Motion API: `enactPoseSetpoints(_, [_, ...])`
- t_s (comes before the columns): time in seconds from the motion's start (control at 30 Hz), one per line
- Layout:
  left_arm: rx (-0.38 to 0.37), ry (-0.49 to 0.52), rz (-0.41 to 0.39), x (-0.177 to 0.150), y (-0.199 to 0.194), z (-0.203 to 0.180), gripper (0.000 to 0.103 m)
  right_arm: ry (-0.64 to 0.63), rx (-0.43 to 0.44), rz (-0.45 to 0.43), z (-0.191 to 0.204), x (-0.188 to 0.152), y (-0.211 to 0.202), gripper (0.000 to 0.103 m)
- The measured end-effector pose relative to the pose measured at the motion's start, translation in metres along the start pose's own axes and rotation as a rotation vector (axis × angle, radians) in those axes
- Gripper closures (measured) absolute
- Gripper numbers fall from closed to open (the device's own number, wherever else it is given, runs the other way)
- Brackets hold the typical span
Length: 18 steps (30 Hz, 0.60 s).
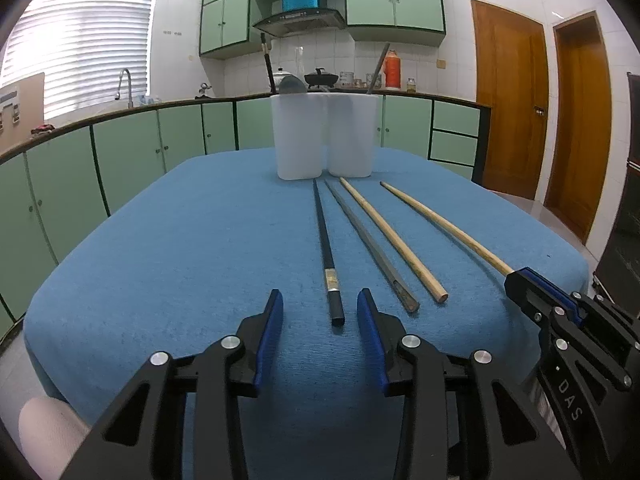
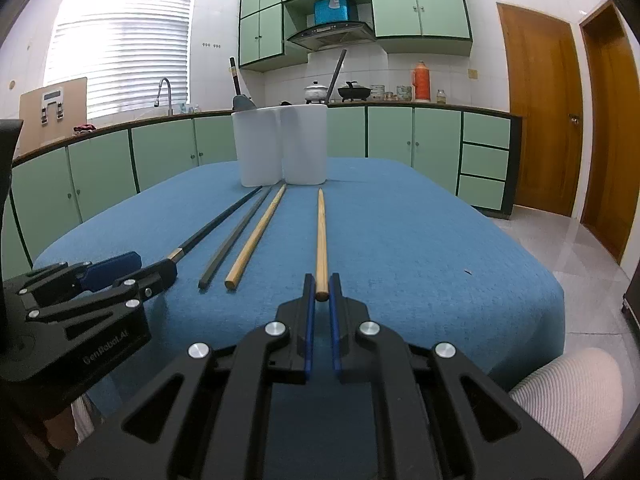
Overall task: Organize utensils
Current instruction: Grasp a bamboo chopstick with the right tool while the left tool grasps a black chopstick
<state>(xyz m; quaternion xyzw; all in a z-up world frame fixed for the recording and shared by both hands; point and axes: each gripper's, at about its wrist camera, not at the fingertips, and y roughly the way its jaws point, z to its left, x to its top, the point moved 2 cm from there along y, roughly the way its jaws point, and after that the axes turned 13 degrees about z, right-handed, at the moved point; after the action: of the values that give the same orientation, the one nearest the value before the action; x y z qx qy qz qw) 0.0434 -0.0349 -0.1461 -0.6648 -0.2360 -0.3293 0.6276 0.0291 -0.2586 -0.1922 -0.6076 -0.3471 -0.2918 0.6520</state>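
Several chopsticks lie side by side on the blue tablecloth (image 1: 180, 240). From left: a black chopstick (image 1: 326, 248), a grey chopstick (image 1: 368, 244), a wooden chopstick (image 1: 390, 236) and a second wooden chopstick (image 1: 444, 226). My left gripper (image 1: 320, 300) is open with the near end of the black chopstick between its fingers. My right gripper (image 2: 321, 280) is shut on the near end of the second wooden chopstick (image 2: 321, 236), which still rests on the cloth. A white two-compartment holder (image 1: 324, 136) stands at the table's far end with a few utensils in it.
Green kitchen cabinets (image 1: 120, 152) and a counter with pots run behind the table. Wooden doors (image 1: 516, 100) are at the right. The holder also shows in the right wrist view (image 2: 282, 144). The table edge drops off on the right (image 2: 552, 300).
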Motion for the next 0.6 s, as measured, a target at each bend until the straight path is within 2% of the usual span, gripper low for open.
enactPoseSetpoints(0.03, [0.001,-0.003,-0.001,-0.001,0.000,0.000,0.070,0.000,0.000,0.000,0.000,0.000,0.000,0.097])
enactPoseSetpoints(0.1, [0.004,-0.005,-0.004,-0.001,0.000,-0.003,0.083,0.001,0.000,0.000,0.000,0.000,0.000,0.097])
enactPoseSetpoints(0.23, [-0.003,-0.004,-0.002,0.000,0.000,-0.006,0.095,0.003,0.000,-0.001,0.000,0.000,0.000,0.097])
enactPoseSetpoints(0.43, [-0.003,-0.010,-0.002,0.001,-0.004,-0.007,0.097,0.001,0.001,-0.006,0.000,0.002,-0.002,0.097])
enactPoseSetpoints(0.6, [0.007,0.007,-0.036,0.006,-0.017,-0.007,0.097,-0.003,0.003,-0.031,-0.003,0.008,-0.010,0.097])
